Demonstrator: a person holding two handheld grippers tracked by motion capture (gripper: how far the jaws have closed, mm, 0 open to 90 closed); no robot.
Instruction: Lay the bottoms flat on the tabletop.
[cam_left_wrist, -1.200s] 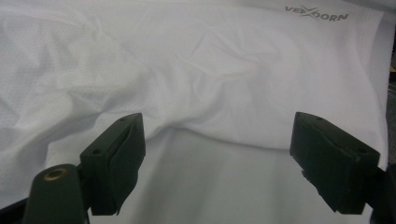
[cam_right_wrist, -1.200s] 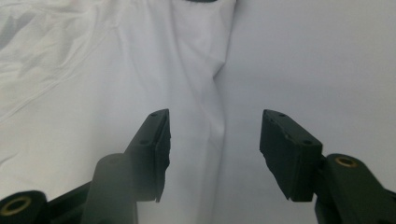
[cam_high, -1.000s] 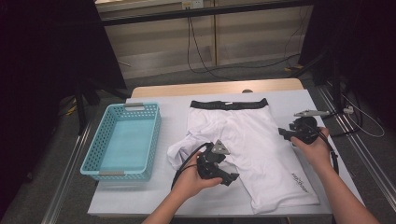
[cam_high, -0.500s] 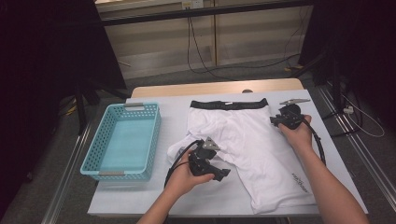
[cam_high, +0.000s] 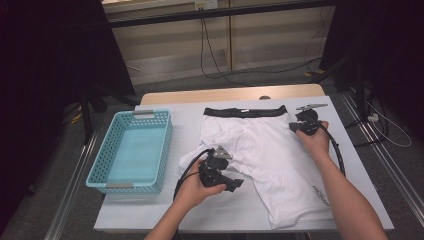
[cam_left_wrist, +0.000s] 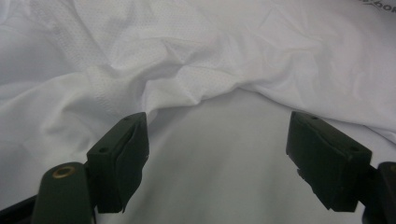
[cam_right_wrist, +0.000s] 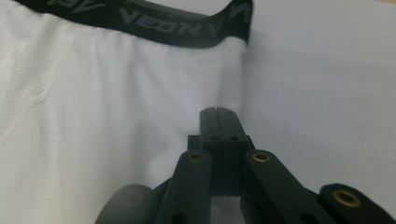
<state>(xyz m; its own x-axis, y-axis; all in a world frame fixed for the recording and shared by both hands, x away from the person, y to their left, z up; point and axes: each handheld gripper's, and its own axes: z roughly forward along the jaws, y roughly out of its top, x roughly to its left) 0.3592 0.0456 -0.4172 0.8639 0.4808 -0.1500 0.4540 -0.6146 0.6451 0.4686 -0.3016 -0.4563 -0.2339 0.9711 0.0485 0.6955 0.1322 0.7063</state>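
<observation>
From above, the right gripper (cam_high: 300, 125) has travelled since a second ago from out over the right side of the white shorts (cam_high: 270, 165) up to their right edge just below the black waistband (cam_high: 245, 111), and its jaws have just been closing. The left gripper (cam_high: 235, 184) has hardly shifted; it sits low at the crumpled left leg of the shorts, which lie much as before in the middle of the desk (cam_high: 190, 115). The desk has a pale cover with a wooden strip showing along its far edge. Beyond it are a grey floor, trailing black cables and dark curtains to either side. A turquoise basket (cam_high: 131, 150) stands on the left part of the desk, well apart from the shorts, with nothing in it.

In the left gripper view the jaws stand wide apart with nothing between them, only bare desk cover (cam_left_wrist: 224, 177), and the rumpled hem of the shorts (cam_left_wrist: 187, 70) lies just ahead of them.

In the right gripper view the jaws are pressed together, pad against pad, over the side edge of the shorts (cam_right_wrist: 93, 140). I cannot tell whether any cloth is pinched between them. The waistband (cam_right_wrist: 177, 25), with grey lettering, runs across the top.
</observation>
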